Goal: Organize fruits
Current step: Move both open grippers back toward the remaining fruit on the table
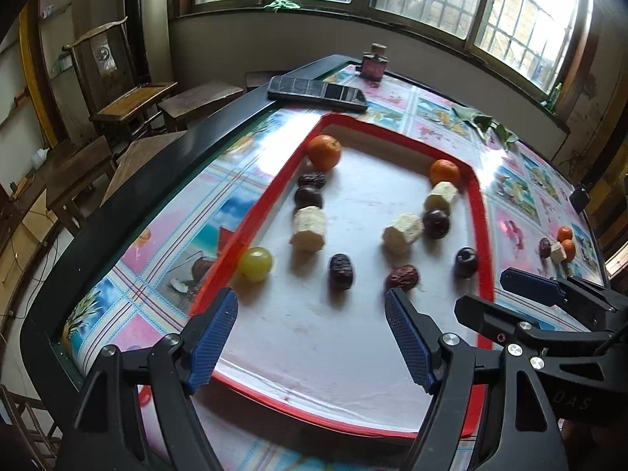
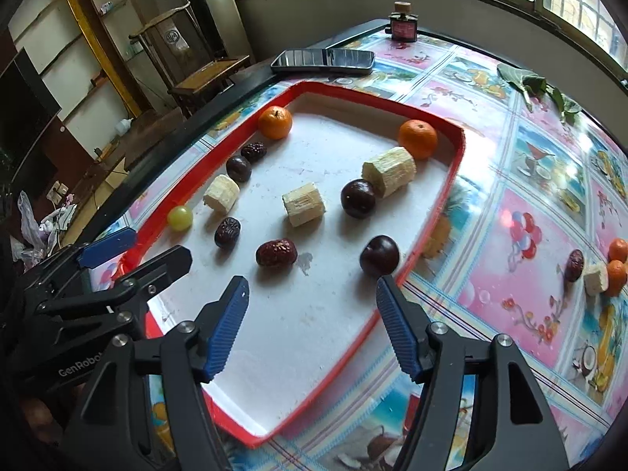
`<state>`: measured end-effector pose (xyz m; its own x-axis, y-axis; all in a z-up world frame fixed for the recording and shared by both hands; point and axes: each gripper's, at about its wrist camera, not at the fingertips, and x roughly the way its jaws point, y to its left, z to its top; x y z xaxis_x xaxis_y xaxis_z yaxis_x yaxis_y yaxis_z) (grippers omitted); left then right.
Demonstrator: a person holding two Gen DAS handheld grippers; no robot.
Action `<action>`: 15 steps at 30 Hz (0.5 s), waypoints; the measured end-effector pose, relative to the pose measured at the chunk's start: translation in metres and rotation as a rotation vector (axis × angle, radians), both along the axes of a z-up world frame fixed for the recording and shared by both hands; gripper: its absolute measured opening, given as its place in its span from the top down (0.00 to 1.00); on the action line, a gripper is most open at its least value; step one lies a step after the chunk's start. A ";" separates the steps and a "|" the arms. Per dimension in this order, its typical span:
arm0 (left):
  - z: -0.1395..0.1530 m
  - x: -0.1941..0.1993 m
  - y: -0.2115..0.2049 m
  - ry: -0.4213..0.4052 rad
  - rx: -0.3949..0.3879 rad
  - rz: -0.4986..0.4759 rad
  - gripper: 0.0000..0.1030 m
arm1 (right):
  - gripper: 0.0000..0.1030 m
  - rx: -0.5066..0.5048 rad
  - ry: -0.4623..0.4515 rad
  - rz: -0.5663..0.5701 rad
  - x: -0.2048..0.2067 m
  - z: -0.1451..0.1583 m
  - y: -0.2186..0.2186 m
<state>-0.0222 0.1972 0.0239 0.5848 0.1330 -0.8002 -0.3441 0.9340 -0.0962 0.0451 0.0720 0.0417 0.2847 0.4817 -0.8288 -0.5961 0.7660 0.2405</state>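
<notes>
A red-rimmed white tray (image 1: 259, 212) (image 2: 443, 204) holds two oranges (image 1: 324, 151) (image 2: 417, 138), pale sugarcane chunks (image 1: 309, 228) (image 2: 303, 203), dark plums (image 2: 379, 255), wrinkled red dates (image 1: 340, 271) (image 2: 276, 252) and a green grape (image 1: 255, 263) (image 2: 180, 217). My left gripper (image 1: 312, 310) is open and empty over the tray's near end. My right gripper (image 2: 312, 298) is open and empty above the tray's near right side; it shows in the left wrist view (image 1: 498, 294). A small pile of fruit (image 2: 596, 271) (image 1: 557, 247) lies on the tablecloth to the right.
A black phone (image 1: 318, 93) (image 2: 322, 61) lies beyond the tray. A small bottle (image 2: 402, 23) stands at the far table edge. Green leaves (image 2: 537, 86) lie at the far right. Wooden chairs (image 1: 121, 90) stand left of the table.
</notes>
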 end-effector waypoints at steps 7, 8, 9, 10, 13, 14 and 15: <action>0.008 0.012 -0.040 -0.011 0.011 -0.068 0.25 | 0.32 0.019 -0.005 -0.051 -0.002 0.005 -0.039; 0.008 0.014 -0.048 -0.011 0.012 -0.081 0.25 | 0.32 0.022 -0.004 -0.066 -0.002 0.005 -0.048; 0.008 0.017 -0.055 -0.011 0.014 -0.095 0.25 | 0.32 0.024 -0.004 -0.078 -0.001 0.005 -0.055; 0.008 0.022 -0.066 -0.009 0.018 -0.117 0.25 | 0.32 0.027 -0.003 -0.094 0.000 0.005 -0.064; 0.007 0.033 -0.096 -0.004 0.039 -0.164 0.25 | 0.32 0.036 -0.001 -0.151 0.003 0.004 -0.096; 0.006 0.039 -0.110 0.003 0.048 -0.186 0.25 | 0.32 0.039 0.000 -0.174 0.005 0.003 -0.109; 0.005 0.044 -0.119 0.007 0.051 -0.201 0.25 | 0.32 0.041 0.000 -0.193 0.006 0.002 -0.120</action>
